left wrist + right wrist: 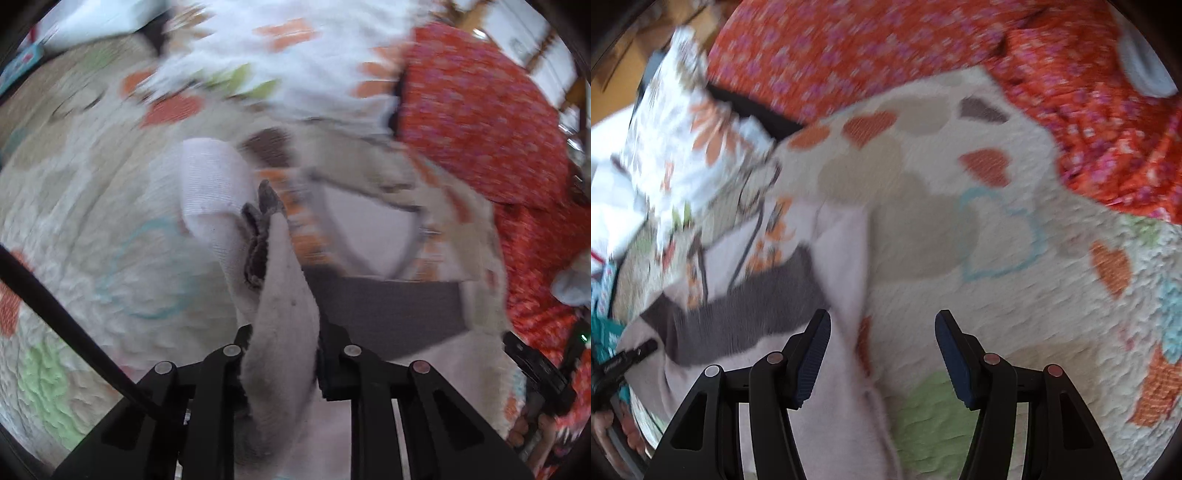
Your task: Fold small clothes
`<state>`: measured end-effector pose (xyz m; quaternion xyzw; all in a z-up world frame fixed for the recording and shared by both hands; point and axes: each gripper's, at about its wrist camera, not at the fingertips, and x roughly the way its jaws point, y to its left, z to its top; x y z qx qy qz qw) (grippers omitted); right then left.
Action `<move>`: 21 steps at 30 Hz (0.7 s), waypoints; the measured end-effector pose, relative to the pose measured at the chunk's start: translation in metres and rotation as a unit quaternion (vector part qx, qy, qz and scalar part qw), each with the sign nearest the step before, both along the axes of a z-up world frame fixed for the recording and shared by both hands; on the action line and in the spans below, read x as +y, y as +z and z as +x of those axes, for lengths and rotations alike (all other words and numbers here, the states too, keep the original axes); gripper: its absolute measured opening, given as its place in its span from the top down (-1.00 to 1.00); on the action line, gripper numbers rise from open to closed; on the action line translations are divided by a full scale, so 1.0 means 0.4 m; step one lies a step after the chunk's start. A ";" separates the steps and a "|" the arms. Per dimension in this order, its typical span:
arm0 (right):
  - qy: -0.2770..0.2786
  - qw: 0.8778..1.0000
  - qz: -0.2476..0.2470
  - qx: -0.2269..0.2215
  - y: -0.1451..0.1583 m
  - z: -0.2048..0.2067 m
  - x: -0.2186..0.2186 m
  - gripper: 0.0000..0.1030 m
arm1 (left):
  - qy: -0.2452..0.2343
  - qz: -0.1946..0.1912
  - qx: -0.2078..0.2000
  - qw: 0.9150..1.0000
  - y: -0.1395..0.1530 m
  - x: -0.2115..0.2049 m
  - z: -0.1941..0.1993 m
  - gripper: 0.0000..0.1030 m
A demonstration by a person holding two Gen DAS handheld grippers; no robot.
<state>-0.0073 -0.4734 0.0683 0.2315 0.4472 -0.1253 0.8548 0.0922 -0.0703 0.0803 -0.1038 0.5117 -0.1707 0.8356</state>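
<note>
A small white garment with a grey band and orange print lies on the quilt. My left gripper is shut on a fold of the garment's white fabric, with a white ribbed cuff hanging just beyond. In the right wrist view the same garment lies at the left with its grey band. My right gripper is open and empty, its left finger above the garment's edge. Both views are motion-blurred.
A cream quilt with orange hearts and a teal outline covers the bed. An orange-red floral cloth lies at the far side, also in the right wrist view. A white floral pillow lies at the left.
</note>
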 end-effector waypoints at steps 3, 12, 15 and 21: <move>-0.052 0.998 0.027 -0.020 0.028 -0.039 -0.091 -0.22 | -0.060 -0.009 -0.019 0.998 0.056 -0.156 -0.042 0.64; -0.090 0.994 0.045 -0.035 0.045 -0.078 -0.168 -0.24 | -0.139 -0.031 0.097 0.985 -0.105 -0.557 -0.107 0.47; -0.080 0.995 0.051 -0.032 0.036 -0.072 -0.161 -0.24 | -0.127 -0.063 0.093 0.986 -0.096 -0.536 -0.141 0.16; -0.022 0.997 0.048 -0.055 0.052 -0.052 -0.097 -0.24 | -0.139 -0.072 0.033 0.987 0.025 -0.408 -0.226 -0.38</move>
